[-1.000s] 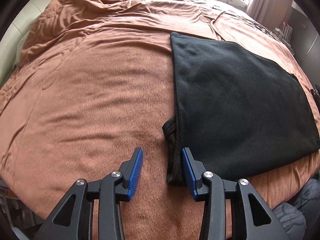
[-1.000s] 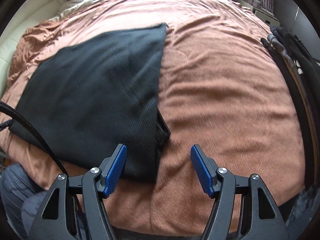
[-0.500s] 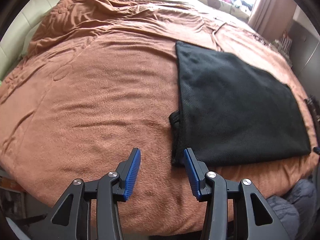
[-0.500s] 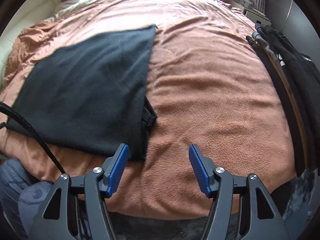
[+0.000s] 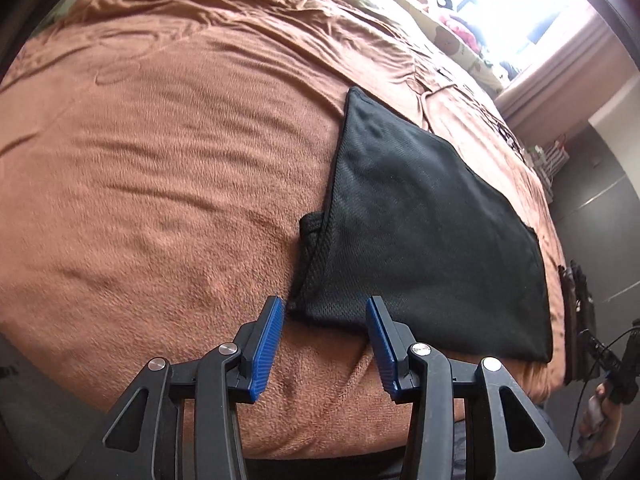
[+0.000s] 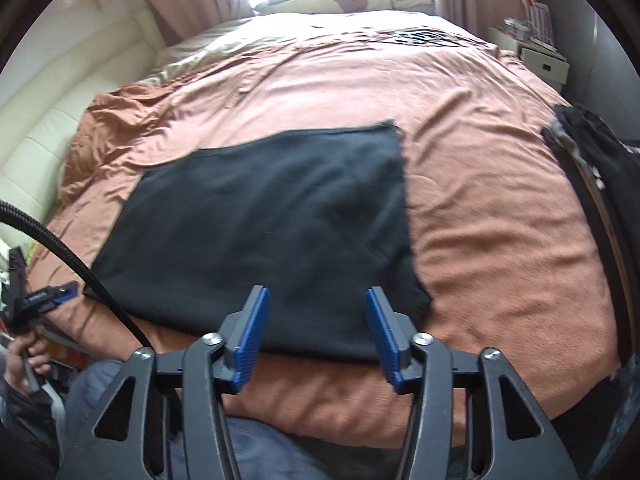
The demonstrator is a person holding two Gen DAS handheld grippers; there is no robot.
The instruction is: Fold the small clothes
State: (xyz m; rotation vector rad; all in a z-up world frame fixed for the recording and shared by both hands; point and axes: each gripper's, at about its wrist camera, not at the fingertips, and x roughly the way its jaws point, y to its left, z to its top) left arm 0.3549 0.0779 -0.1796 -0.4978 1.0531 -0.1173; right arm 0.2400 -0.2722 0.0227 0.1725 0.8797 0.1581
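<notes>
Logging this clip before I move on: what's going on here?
A person holds two handheld grippers over a bed covered with a brown blanket. A black garment lies flat on it, already folded into a rough rectangle, with a small bit of fabric poking out along one side. The left gripper and the right gripper are both open and empty, hovering at the garment's near edge without touching it.

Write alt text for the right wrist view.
A folded black garment lies flat on a brown blanket covering a bed, just beyond the open right tool, which holds nothing. Curtains and a bright window sit at the far end.
</notes>
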